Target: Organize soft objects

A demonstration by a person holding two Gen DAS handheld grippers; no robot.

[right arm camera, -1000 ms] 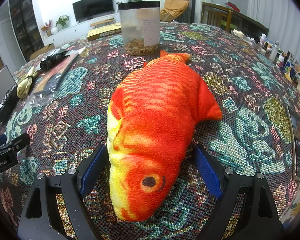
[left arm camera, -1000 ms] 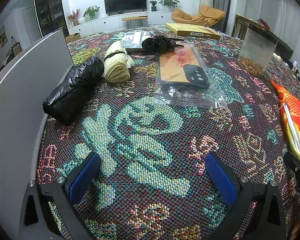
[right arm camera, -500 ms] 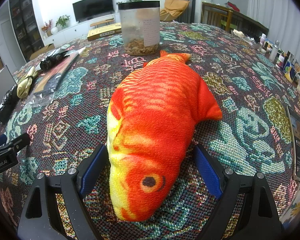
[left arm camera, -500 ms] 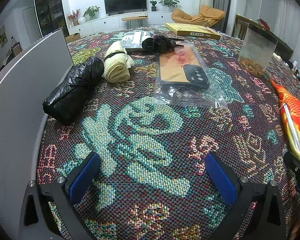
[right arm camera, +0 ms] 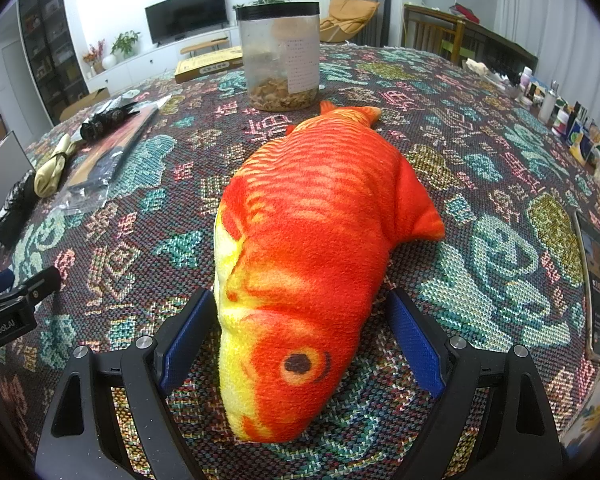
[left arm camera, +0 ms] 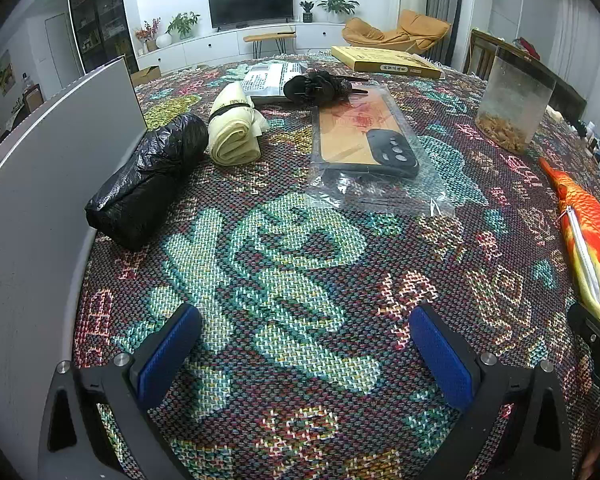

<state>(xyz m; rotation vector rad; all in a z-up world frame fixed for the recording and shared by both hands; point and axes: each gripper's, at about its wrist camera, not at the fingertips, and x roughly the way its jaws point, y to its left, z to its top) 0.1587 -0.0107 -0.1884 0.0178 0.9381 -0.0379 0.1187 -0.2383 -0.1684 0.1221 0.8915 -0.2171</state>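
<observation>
Your surface [left arm camera: 300, 264] is covered by a woven cloth in teal, red and dark tones, and behind it you can see a living room: a dark television [left arm camera: 250, 3] on a long white cabinet at the top of the left wrist frame, potted plants beside it, and a mustard armchair [left arm camera: 396, 32] at the upper right.

Your left gripper [left arm camera: 304, 344] sits low over bare cloth with its jaws spread wide and nothing between them. Only this view shows you the grey panel [left arm camera: 40, 184] standing along the left edge, and it gives the clear look at the black bag roll [left arm camera: 148, 184] and the cream cloth roll [left arm camera: 236, 130] lying just beside each other in the centre left. A clear plastic sleeve [left arm camera: 376, 156] with an orange card and a black piece inside lies in the middle, a black tangled item touching its far end.

Your right gripper [right arm camera: 300, 332] has its jaws spread on either side of the plush fish [right arm camera: 320, 248], near the head; the left blue pad looks close against the yellow belly, the right one stands apart. The fish lies flat at the centre of that frame, tail towards the jar. In the left view you see only a strip of it at the right edge.

The clear jar [right arm camera: 280, 56] with a black lid stands upright at the top centre, a shallow layer of brownish pieces at its bottom. Small bottles crowd the right edge of the right view alone.
</observation>
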